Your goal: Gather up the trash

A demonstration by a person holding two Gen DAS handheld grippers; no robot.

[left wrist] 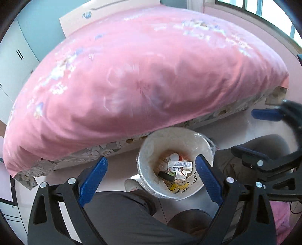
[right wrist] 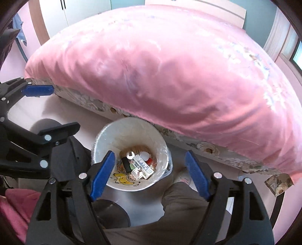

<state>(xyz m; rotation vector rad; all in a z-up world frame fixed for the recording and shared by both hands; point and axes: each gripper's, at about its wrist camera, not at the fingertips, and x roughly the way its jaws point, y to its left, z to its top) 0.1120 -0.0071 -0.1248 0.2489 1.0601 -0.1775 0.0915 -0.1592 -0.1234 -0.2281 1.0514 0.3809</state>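
Both grippers — left gripper (left wrist: 151, 179), right gripper (right wrist: 150, 173) — spread wide, nothing between pads, above lined trash bin (right wrist: 105, 135) beside bed (right wrist: 169, 66). Carton (left wrist: 180, 166) and other trash inside. Lift clear of rim — avoid snagging liner.

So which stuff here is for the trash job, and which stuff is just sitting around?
For the job:
- white trash bin with its clear liner
- cartons, black thing and white cap inside it
- left claw and right claw, both open and empty

Just there:
- pink bedcover
- wardrobe
- window
- the person's shoe
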